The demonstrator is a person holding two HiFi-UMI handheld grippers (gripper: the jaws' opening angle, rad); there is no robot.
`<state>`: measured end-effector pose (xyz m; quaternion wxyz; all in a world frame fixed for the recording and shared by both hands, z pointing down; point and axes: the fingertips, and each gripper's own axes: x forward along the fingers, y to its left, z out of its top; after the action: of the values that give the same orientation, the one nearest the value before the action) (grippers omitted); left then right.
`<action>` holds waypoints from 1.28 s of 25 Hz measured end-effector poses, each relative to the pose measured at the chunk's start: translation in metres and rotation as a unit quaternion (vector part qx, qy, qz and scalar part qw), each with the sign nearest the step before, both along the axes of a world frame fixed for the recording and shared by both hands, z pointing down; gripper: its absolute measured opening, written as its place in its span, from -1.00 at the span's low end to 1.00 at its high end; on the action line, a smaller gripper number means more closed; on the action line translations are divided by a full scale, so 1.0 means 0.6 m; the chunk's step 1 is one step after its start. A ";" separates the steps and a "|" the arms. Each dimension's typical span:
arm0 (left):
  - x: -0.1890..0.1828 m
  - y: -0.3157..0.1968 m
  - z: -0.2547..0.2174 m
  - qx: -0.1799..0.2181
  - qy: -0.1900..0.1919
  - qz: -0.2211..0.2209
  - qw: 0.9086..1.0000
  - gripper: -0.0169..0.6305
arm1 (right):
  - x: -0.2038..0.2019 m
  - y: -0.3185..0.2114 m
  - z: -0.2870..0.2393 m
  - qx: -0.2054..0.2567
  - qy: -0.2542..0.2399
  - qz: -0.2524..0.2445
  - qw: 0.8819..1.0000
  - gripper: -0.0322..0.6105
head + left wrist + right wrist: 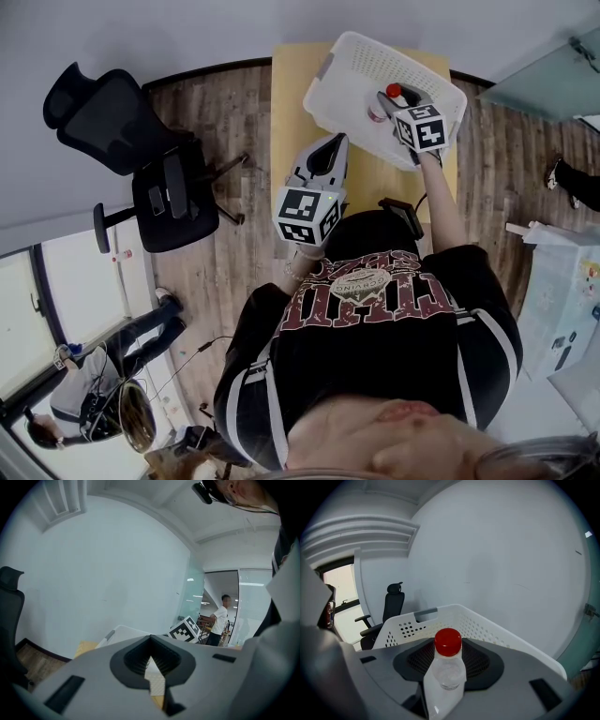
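The wooden counter lies under and ahead of both pairs of jaws, and a black office chair stands on the floor, well off to the left of the left jaws. A white perforated basket sits on the counter. Its wall rises just ahead of the right jaws, and it is ahead and to the right of the left jaws. The left gripper hangs over the counter near the basket; its jaws are closed tip to tip, with only a thin slit behind the tips and nothing in it. The right gripper is over the basket, and its jaws are closed on a clear bottle. The bottle stands upright between them, its red cap on top.
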<state>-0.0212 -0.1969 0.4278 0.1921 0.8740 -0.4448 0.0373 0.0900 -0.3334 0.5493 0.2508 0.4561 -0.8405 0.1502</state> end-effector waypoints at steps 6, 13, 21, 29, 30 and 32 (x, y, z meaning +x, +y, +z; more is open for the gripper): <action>0.004 0.009 -0.007 0.002 0.002 0.003 1.000 -0.80 | 0.000 0.010 -0.029 0.012 -0.008 -0.003 1.000 -0.30; -0.005 0.016 -0.008 0.005 0.006 0.000 1.000 -0.80 | -0.007 0.023 -0.060 0.023 -0.027 -0.006 0.999 -0.31; -0.011 0.019 -0.011 0.007 0.008 -0.002 1.000 -0.80 | -0.017 0.035 -0.102 0.042 -0.043 -0.014 0.998 -0.32; -0.017 0.031 -0.015 0.010 0.010 -0.006 1.000 -0.80 | -0.029 0.056 -0.158 0.068 -0.062 -0.026 0.995 -0.33; -0.017 0.032 -0.016 0.010 0.010 -0.006 1.000 -0.80 | -0.030 0.059 -0.165 0.071 -0.064 -0.028 0.995 -0.34; -0.017 0.033 -0.018 0.010 0.011 -0.008 1.000 -0.80 | -0.032 0.063 -0.180 0.077 -0.069 -0.031 0.994 -0.34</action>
<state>-0.0312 -0.1772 0.4173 0.1884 0.8728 -0.4498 0.0219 0.0708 -0.2953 0.4414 0.1606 0.4361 -0.8788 0.1085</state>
